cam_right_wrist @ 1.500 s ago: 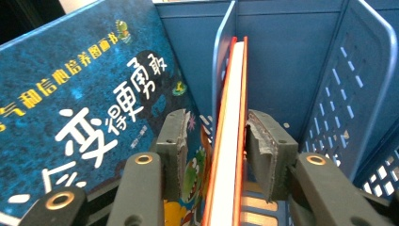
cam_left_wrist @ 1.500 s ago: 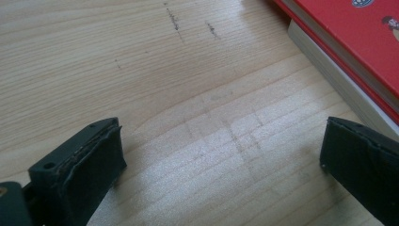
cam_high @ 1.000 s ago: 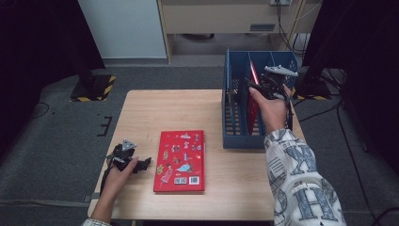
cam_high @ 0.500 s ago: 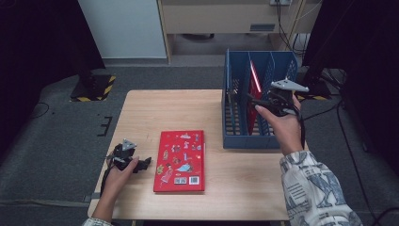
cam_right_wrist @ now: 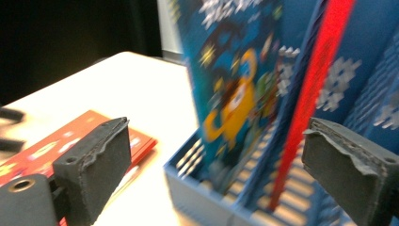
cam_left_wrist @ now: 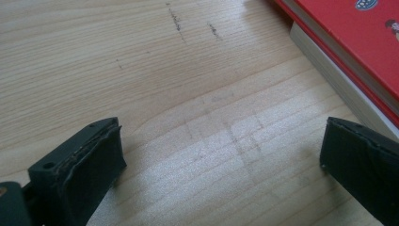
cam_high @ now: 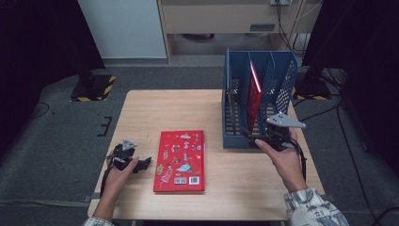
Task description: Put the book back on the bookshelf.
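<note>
A flat red picture book (cam_high: 180,160) lies on the pale wooden table (cam_high: 155,110). The left claw (cam_high: 145,163) rests just beside it, jaws wide apart. The right claw (cam_high: 251,138), empty (jaws just opening), is near the blue mesh file rack (cam_high: 282,84), where a thin red book (cam_high: 254,92) apparently stands upright.

The table (cam_high: 221,188) is pale wood with a matt, grained surface. The red book (cam_high: 180,160) has a smooth, glossy cover and paper pages. The blue rack (cam_high: 282,89) looks like perforated plastic. The gripper pads (cam_left_wrist: 89,160) are rough black rubber.

Table evenly lit, surroundings dark; right gripper view blurred.
</note>
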Available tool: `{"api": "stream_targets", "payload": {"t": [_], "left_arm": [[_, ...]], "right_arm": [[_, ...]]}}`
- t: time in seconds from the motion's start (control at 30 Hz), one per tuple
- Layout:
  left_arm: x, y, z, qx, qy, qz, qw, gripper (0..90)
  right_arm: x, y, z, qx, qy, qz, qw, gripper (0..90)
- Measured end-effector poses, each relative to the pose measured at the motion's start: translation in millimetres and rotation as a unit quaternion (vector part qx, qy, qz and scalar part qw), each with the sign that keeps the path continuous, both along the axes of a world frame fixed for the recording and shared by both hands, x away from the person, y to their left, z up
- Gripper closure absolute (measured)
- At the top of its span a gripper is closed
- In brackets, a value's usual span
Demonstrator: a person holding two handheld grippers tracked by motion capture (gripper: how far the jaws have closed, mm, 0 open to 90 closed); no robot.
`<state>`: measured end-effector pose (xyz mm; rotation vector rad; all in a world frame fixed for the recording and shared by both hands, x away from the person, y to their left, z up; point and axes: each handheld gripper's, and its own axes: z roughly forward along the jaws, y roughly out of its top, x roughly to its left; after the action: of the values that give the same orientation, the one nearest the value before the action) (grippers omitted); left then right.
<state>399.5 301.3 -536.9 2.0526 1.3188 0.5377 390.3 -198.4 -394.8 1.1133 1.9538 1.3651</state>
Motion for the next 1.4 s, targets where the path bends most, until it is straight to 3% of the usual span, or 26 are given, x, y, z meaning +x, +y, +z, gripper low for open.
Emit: {"api": "stream_targets", "payload": {"t": [0.17, 0.23, 0.4, 0.53, 0.63, 0.7, 0.83, 0.87, 1.03, 1.2, 1.27, 1.4], "left_arm": [[-0.1, 0.0, 0.2, 0.002, 0.001, 0.000, 1.0000, 0.0], [0.0, -0.3, 0.2, 0.002, 0.001, 0.001, 1.0000, 0.0], [0.4, -1.7, 0.1, 0.001, 0.001, 0.007, 1.0000, 0.0], [0.4, -1.9, 0.1, 0.001, 0.001, 0.006, 1.0000, 0.0], [0.3, -1.3, 0.2, -0.001, 0.001, 0.005, 1.0000, 0.0], [0.0, -1.2, 0.2, -0.001, 0.001, 0.002, 1.0000, 0.0], [-1.0, 4.8, 1.0, -0.035, -0.001, 0.005, 0.9994, 0.5], [-1.9, 6.4, 1.8, -0.049, 0.001, 0.006, 0.9988, 0.6], [-7.5, 4.6, 8.9, -0.070, -0.009, 0.006, 0.9975, 4.0], [-23.6, -17.2, 24.3, -0.069, -0.030, -0.021, 0.9969, 4.4], [-29.6, -27.4, 26.8, -0.078, -0.036, -0.034, 0.9957, 4.2], [-36.5, -43.5, 24.8, -0.056, -0.041, -0.063, 0.9956, 3.5]], "right_arm": [[-14.4, 13.4, -33.5, 0.014, 0.012, 0.016, 0.9997, 9.5], [-18.0, 24.4, -45.2, 0.004, 0.025, 0.027, 0.9993, 11.3], [-30.4, 50.0, -57.1, -0.014, 0.038, 0.059, 0.9974, 14.0], [-40.5, 66.5, -67.8, -0.013, 0.054, 0.075, 0.9956, 21.0], [-48.7, 79.0, -77.4, -0.030, 0.058, 0.089, 0.9939, 22.1], [-50.7, 84.7, -85.6, -0.020, 0.075, 0.095, 0.9924, 21.3], [-51.8, 93.5, -101.6, -0.026, 0.097, 0.103, 0.9896, 19.8], [-51.7, 94.0, -103.3, -0.025, 0.098, 0.101, 0.9897, 19.7], [-45.3, 97.2, -106.0, -0.027, 0.104, 0.104, 0.9888, 17.5], [-45.1, 106.5, -103.8, -0.020, 0.110, 0.114, 0.9872, 15.1], [-47.1, 111.3, -105.4, -0.031, 0.113, 0.119, 0.9860, 14.5], [-51.2, 119.6, -107.6, -0.037, 0.114, 0.129, 0.9844, 14.3]]}}
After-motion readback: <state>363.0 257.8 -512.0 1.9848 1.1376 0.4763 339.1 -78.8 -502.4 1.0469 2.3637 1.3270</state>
